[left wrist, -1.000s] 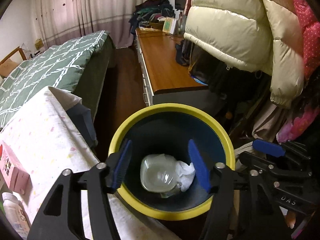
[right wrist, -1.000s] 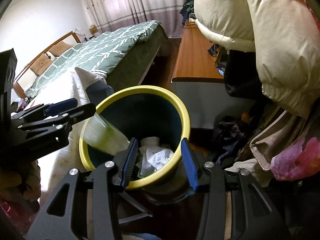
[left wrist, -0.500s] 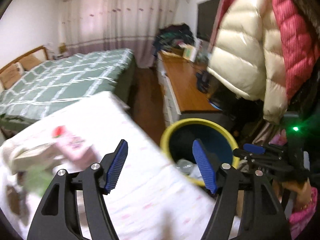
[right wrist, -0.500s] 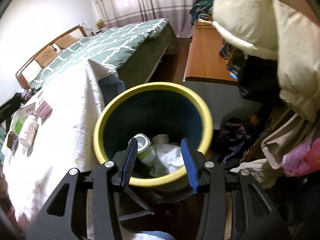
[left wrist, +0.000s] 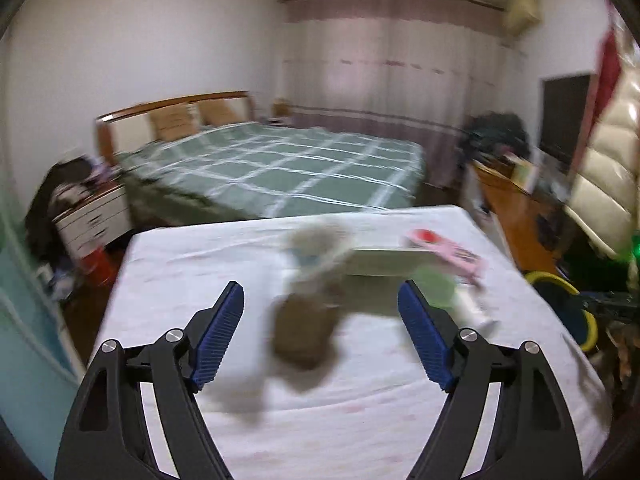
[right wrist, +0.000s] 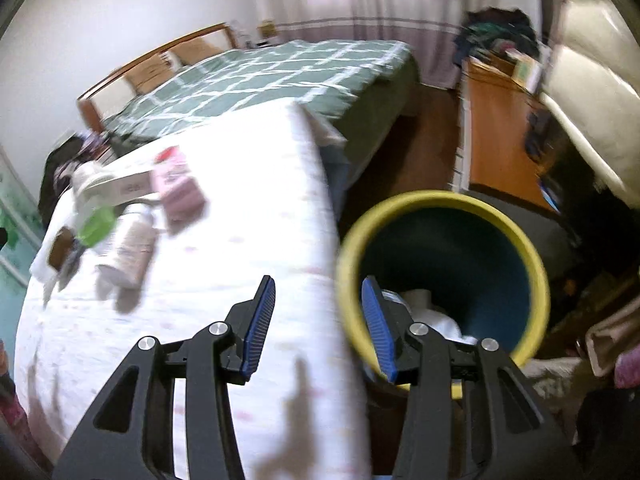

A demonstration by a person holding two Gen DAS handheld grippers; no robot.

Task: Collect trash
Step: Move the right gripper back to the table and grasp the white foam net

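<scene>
A blue bin with a yellow rim [right wrist: 532, 264] stands on the floor beside a table under a white cloth [right wrist: 240, 264]; white tissue and a bottle lie inside it. It also shows at the right edge of the left wrist view [left wrist: 554, 278]. My right gripper [right wrist: 318, 322] is open and empty over the table's edge next to the bin. My left gripper [left wrist: 320, 334] is open and empty above the cloth [left wrist: 200, 256], pointing at a blurred brown object [left wrist: 304, 336]. A pink box [left wrist: 444, 254], a green item [left wrist: 434, 286] and a white box [left wrist: 384, 260] lie behind.
A bed with a green checked cover [left wrist: 280, 168] stands behind the table. A wooden desk [right wrist: 496, 140] and hanging jackets [right wrist: 588, 80] are on the right. A white bottle [right wrist: 130, 246] and the pink box [right wrist: 176, 184] lie on the cloth in the right wrist view.
My left gripper has swung left from over the bin to over the table. My right gripper has shifted left from the bin's rim toward the table edge. Both views are blurred by motion.
</scene>
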